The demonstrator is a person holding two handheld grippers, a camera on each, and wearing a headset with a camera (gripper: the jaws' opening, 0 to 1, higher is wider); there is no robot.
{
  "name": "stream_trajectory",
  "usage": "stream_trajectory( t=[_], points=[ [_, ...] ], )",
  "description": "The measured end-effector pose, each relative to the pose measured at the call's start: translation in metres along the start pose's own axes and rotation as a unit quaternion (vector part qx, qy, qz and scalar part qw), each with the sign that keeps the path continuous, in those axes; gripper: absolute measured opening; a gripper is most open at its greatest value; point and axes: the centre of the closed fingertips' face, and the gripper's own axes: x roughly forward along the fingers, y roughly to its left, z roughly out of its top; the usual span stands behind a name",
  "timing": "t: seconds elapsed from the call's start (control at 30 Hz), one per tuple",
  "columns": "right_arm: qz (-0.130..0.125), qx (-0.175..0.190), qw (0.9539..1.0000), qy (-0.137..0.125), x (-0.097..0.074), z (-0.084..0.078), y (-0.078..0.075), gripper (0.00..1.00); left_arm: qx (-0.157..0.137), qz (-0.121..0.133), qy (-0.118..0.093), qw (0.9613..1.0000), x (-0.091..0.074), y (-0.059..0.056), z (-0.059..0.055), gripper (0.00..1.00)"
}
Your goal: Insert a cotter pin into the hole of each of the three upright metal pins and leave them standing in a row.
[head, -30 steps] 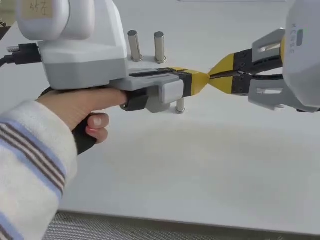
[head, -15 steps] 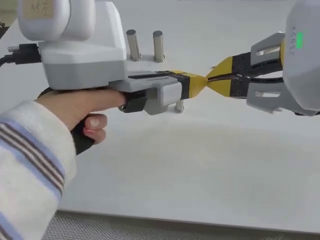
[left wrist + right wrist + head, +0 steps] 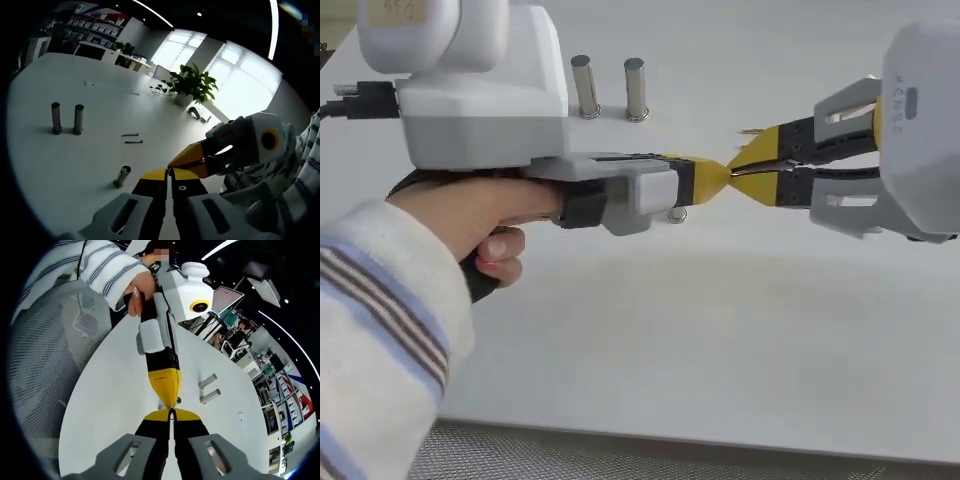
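My left gripper [image 3: 718,178] and right gripper [image 3: 736,172] meet tip to tip above the white table, both with jaws shut. A thin cotter pin [image 3: 762,172] lies gripped along the right jaws, its end at the left tips; I cannot tell whether the left jaws grip it. Two metal pins [image 3: 583,87] [image 3: 635,90] stand upright at the back. The third pin [image 3: 677,213] stands under the left gripper, only its foot showing. In the left gripper view this third pin [image 3: 122,176] is near the jaws, with the right gripper [image 3: 172,166] coming in from the right.
Two loose cotter pins [image 3: 133,138] lie on the table beyond the third metal pin. A mesh chair [image 3: 45,370] sits at the table's near edge [image 3: 670,445]. A hand [image 3: 480,215] holds the left gripper's grip.
Both grippers have sunk a little while staying tip to tip, and the right gripper has shifted slightly left. The three metal pins have not moved.
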Motion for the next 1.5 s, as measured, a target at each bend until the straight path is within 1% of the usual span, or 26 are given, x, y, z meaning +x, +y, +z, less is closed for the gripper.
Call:
stream_trajectory(
  t=[0.1, 0.17, 0.27, 0.37, 0.47, 0.53, 0.63, 0.67, 0.7, 0.73, 0.77, 0.8, 0.87, 0.9, 0.97, 1.0, 1.07, 1.1, 1.2, 1.23, 1.27, 1.3, 1.37, 1.43, 1.47, 1.5],
  points=[
    [0.004, 0.014, 0.9999, -0.007, -0.001, 0.001, -0.001, 0.0, 0.0, 0.001, -0.001, 1.0, -0.001, -0.001, 0.001, 0.0],
    [0.005, 0.021, 0.9997, -0.009, -0.001, 0.001, -0.002, 0.0, 0.006, 0.0, -0.003, 1.0, -0.001, -0.002, 0.001, 0.0],
    [0.002, 0.03, 0.9994, -0.017, -0.002, 0.002, -0.003, 0.0, 0.002, 0.0, -0.005, 1.0, -0.001, -0.002, 0.003, 0.0],
    [-0.002, 0.038, 0.999, -0.023, -0.001, 0.003, -0.004, 0.0, 0.005, 0.004, -0.004, 1.0, -0.002, 0.0, 0.002, 0.0],
    [-0.004, 0.04, 0.9988, -0.027, -0.002, 0.003, -0.005, 0.12, 0.005, 0.004, -0.003, 1.0, -0.003, 0.001, 0.002, 0.0],
    [-0.003, 0.042, 0.9986, -0.031, -0.002, 0.004, -0.005, 0.11, 0.009, 0.004, -0.002, 0.9999, -0.004, 0.001, 0.002, 0.0],
    [0.0, 0.053, 0.9982, -0.029, -0.002, 0.001, -0.005, 0.11, 0.018, 0.004, -0.001, 0.9998, -0.005, 0.0, 0.001, 0.0],
    [0.006, 0.068, 0.9974, -0.023, -0.001, -0.004, -0.005, 0.11, 0.024, 0.002, 0.001, 0.9997, -0.006, -0.001, 0.001, 0.0],
    [0.009, 0.087, 0.9962, -0.009, -0.001, -0.011, -0.004, 0.11, 0.03, 0.002, 0.002, 0.9995, -0.006, -0.001, 0.001, 0.0],
    [0.016, 0.093, 0.9955, -0.005, 0.0, -0.014, -0.003, 0.11, 0.037, 0.0, 0.003, 0.9993, -0.006, -0.002, 0.001, 0.0],
    [0.03, 0.104, 0.9941, -0.003, 0.001, -0.017, 0.001, 0.15, 0.043, -0.002, 0.004, 0.999, -0.007, -0.003, 0.001, 0.0],
    [0.03, 0.117, 0.9927, -0.002, 0.002, -0.02, 0.001, 0.18, 0.064, -0.004, 0.004, 0.9979, -0.007, -0.004, 0.002, 0.0],
    [0.04, 0.137, 0.9897, -0.014, 0.003, -0.02, 0.004, 0.19, 0.085, -0.006, 0.008, 0.9964, -0.007, -0.005, 0.001, 0.0],
    [0.045, 0.158, 0.9863, -0.02, 0.003, -0.02, 0.005, 0.19, 0.093, -0.009, 0.011, 0.9956, -0.007, -0.007, 0.0, 0.0],
    [0.055, 0.182, 0.9811, -0.035, 0.003, -0.018, 0.007, 0.18, 0.114, -0.014, 0.012, 0.9933, -0.006, -0.01, 0.0, 0.0],
    [0.06, 0.194, 0.9785, -0.036, 0.003, -0.02, 0.008, 0.17, 0.116, -0.016, 0.011, 0.9931, -0.006, -0.011, 0.0, 0.0],
    [0.073, 0.216, 0.9729, -0.04, 0.004, -0.023, 0.01, 0.15, 0.132, -0.024, 0.019, 0.9908, -0.006, -0.014, -0.002, 0.0],
    [0.075, 0.216, 0.9725, -0.043, 0.004, -0.024, 0.011, 0.14, 0.161, -0.023, 0.025, 0.9863, -0.006, -0.013, -0.004, 0.0],
    [0.089, 0.234, 0.9668, -0.053, 0.002, -0.022, 0.015, 0.12, 0.209, -0.03, 0.029, 0.9771, -0.005, -0.016, -0.006, 0.0],
    [0.093, 0.242, 0.964, -0.056, 0.002, -0.022, 0.017, 0.11, 0.217, -0.035, 0.026, 0.9752, -0.005, -0.019, -0.007, 0.0],
    [0.094, 0.246, 0.9629, -0.058, 0.002, -0.023, 0.017, 0.11, 0.217, -0.036, 0.027, 0.9751, -0.004, -0.019, -0.007, 0.0],
    [0.096, 0.249, 0.9619, -0.06, 0.003, -0.023, 0.018, 0.12, 0.221, -0.039, 0.027, 0.9741, -0.004, -0.02, -0.008, 0.0],
    [0.099, 0.251, 0.961, -0.06, 0.004, -0.021, 0.021, 0.12, 0.236, -0.045, 0.034, 0.9702, -0.002, -0.021, -0.01, 0.0],
    [0.103, 0.26, 0.9581, -0.064, 0.004, -0.021, 0.022, 0.1, 0.25, -0.047, 0.043, 0.9662, -0.001, -0.02, -0.013, 0.0],
    [0.105, 0.264, 0.9564, -0.068, 0.003, -0.018, 0.023, 0.09, 0.254, -0.048, 0.045, 0.9651, -0.001, -0.02, -0.013, 0.0],
    [0.106, 0.265, 0.9561, -0.069, 0.003, -0.018, 0.023, 0.09, 0.254, -0.048, 0.047, 0.9647, -0.001, -0.02, -0.014, 0.0]
  ],
)
